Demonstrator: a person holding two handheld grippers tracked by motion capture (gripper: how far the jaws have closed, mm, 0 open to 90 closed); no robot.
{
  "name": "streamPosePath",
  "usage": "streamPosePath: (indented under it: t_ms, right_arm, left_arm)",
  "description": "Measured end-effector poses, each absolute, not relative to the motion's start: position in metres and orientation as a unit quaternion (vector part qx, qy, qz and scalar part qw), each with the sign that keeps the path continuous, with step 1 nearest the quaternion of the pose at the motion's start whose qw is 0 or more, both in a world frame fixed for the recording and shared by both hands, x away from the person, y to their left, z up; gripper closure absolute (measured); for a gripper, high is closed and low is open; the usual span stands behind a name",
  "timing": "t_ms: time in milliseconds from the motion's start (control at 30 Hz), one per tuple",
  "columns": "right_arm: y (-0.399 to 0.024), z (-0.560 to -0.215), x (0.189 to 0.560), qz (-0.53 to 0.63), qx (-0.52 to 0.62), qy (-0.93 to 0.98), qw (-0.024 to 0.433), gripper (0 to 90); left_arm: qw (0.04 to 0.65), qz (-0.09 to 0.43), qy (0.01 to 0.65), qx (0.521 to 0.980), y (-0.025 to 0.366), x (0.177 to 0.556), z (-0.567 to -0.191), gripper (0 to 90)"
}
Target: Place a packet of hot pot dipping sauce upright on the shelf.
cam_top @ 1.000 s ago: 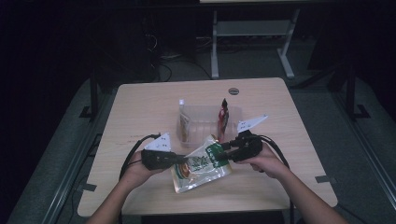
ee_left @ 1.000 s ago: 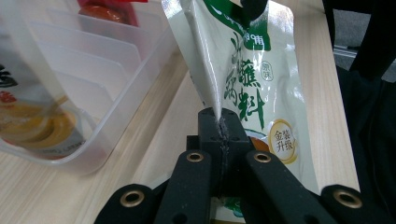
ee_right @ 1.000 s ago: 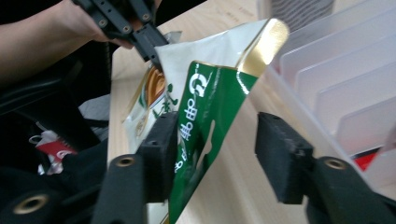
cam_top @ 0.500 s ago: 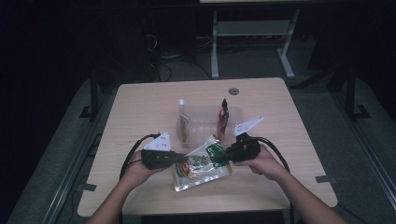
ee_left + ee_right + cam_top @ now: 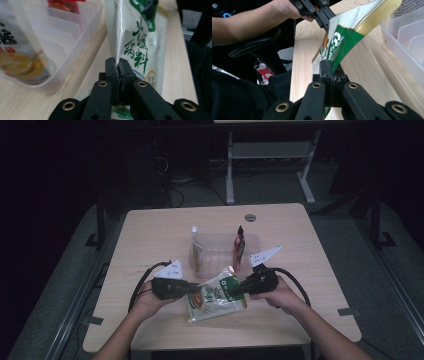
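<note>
A green and white seasoning pouch [image 5: 217,295] hangs between both grippers just above the table's front middle. My left gripper [image 5: 197,288] is shut on the pouch's left edge. In the left gripper view the pads [image 5: 117,62] pinch the pouch [image 5: 140,37] at a crease; these jaws have just eased open a touch and still press it. My right gripper [image 5: 236,290] is shut on the pouch's green right corner. Its jaws have just been closing, and in the right gripper view its tips [image 5: 329,66] clamp the pouch [image 5: 344,35]. The left gripper [image 5: 325,17] holds the far edge there.
A clear slotted bin [image 5: 220,236] stands just behind the pouch on the wooden table [image 5: 150,235]. A pale sachet [image 5: 197,252] stands in its left end and a red one [image 5: 238,247] in its right. The person's forearms come in from the table's front edge.
The right gripper's jaws have closed on the pouch's right corner. The pouch now hangs taut between the two grippers. Both hands have stayed where they were.
</note>
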State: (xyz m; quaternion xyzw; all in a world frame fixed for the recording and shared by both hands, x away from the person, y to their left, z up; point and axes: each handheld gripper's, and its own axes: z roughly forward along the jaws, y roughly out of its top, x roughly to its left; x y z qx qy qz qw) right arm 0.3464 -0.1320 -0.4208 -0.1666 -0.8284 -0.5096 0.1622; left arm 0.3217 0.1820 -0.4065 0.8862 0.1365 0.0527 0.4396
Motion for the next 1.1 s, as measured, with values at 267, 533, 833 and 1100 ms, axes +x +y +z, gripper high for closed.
streamPosePath:
  t_ms: [267, 533, 833, 1100]
  right_arm:
    - [-0.132, -0.42, 0.345, -0.506, -0.161, -0.833, 0.155, 90.0]
    - [-0.131, -0.416, 0.343, -0.513, -0.154, -0.83, 0.157, 90.0]
    - [-0.124, -0.407, 0.334, -0.536, -0.125, -0.817, 0.173, 90.0]
    - [-0.123, -0.401, 0.331, -0.551, -0.115, -0.809, 0.17, 90.0]
  left_arm:
    - [0.436, 0.073, 0.173, 0.88, 0.187, 0.323, -0.407, 65.6]
    - [0.431, 0.057, 0.157, 0.887, 0.183, 0.317, -0.402, 89.7]
    - [0.424, 0.057, 0.137, 0.894, 0.161, 0.313, -0.404, 89.7]
    - [0.418, 0.041, 0.113, 0.9, 0.141, 0.307, -0.408, 88.3]
